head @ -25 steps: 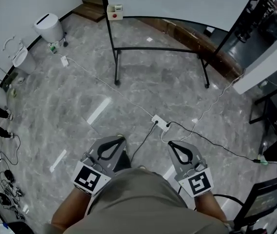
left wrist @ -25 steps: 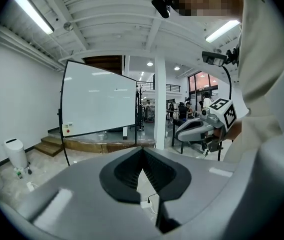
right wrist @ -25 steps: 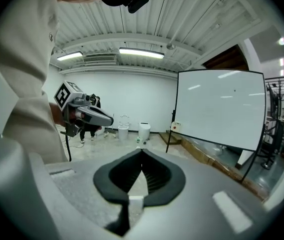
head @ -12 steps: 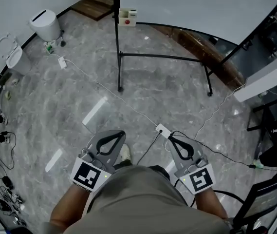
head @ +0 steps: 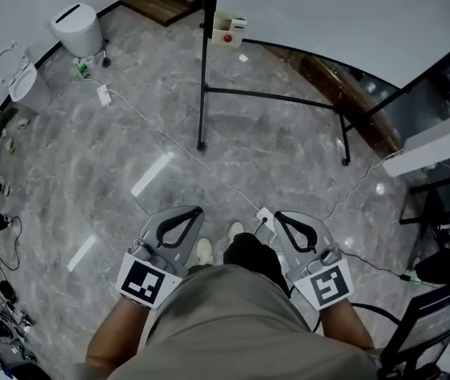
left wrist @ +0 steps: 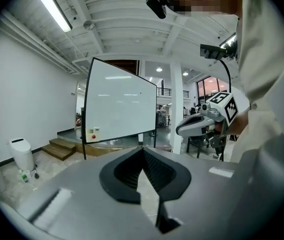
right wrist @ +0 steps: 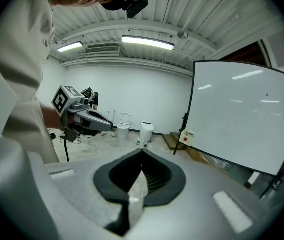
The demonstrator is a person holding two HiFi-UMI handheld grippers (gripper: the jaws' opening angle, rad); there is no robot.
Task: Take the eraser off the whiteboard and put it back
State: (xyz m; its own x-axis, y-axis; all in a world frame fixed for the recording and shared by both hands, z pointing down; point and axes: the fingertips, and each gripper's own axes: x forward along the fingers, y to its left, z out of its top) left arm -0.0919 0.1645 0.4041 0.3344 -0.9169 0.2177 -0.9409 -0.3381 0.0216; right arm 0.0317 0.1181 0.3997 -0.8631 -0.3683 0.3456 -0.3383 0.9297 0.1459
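Head view, facing the whiteboard (head: 327, 14) across the grey floor (head: 130, 149).
Holds left gripper (head: 196, 211) and right gripper (head: 278, 216) low and side by side, jaws of each pressed together with nothing between; shows eraser (head: 228, 28) stuck at the whiteboard's lower left corner, well apart from both.

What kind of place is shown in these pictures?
Probably an open office or workshop hall: a whiteboard on a stand, a stone floor with a power strip, and tube lights overhead.
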